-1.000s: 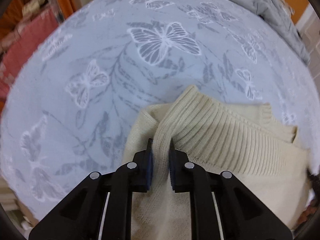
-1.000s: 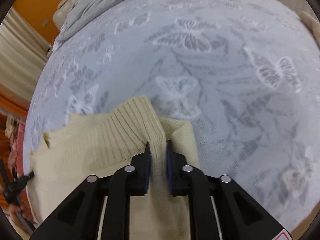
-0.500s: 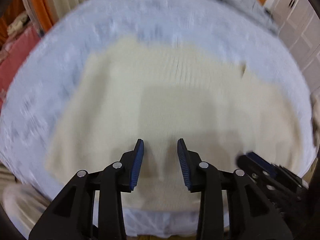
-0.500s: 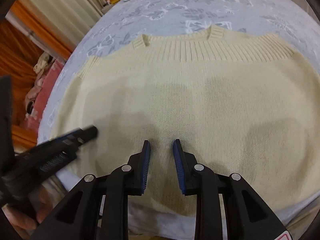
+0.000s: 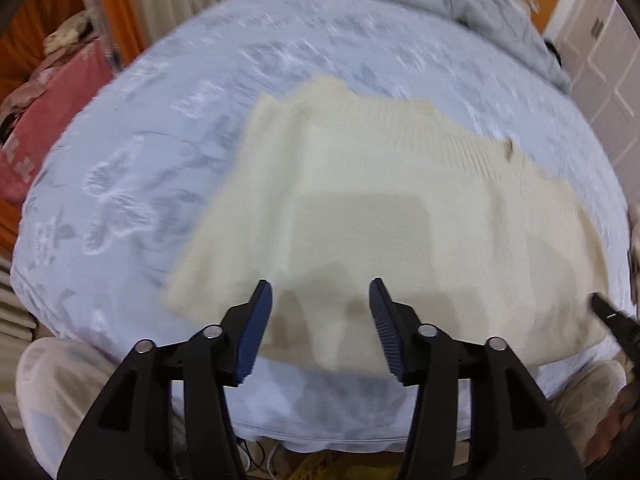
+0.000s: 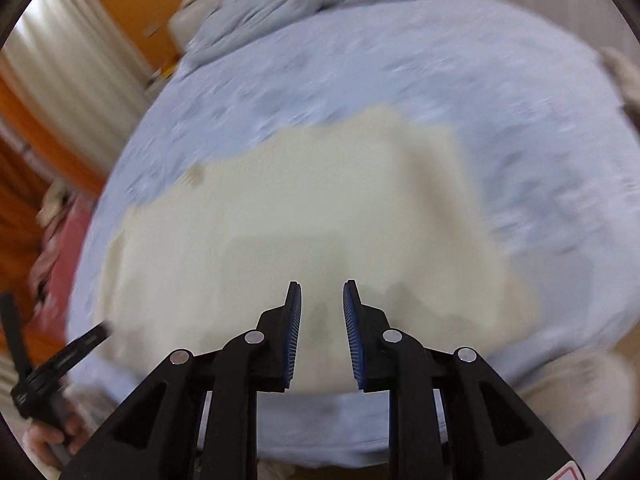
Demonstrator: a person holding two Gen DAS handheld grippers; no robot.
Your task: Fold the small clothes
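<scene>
A cream knit sweater (image 5: 380,200) lies flat and folded on the bed, its ribbed edge at the far side. My left gripper (image 5: 320,284) hovers above the sweater's near edge; its jaws are opening and nothing is between them. My right gripper (image 6: 322,284) hangs over the same near edge of the sweater (image 6: 300,208), its jaws a little apart and closing, with nothing between them. The right gripper's tip (image 5: 612,316) shows at the right border of the left wrist view. The left gripper (image 6: 60,364) and the hand holding it appear at the lower left of the right wrist view.
The pale blue butterfly sheet (image 5: 160,140) covers the bed. A crumpled grey duvet (image 5: 460,0) lies along the far side. A pink cloth (image 5: 52,112) and curtains are off the left. The person's legs in light trousers (image 5: 52,380) stand against the bed's near edge.
Both grippers let go of the sweater's ribbed edge and drew back toward the bed's near edge. The sweater now lies flat. The left jaws have spread wider.
</scene>
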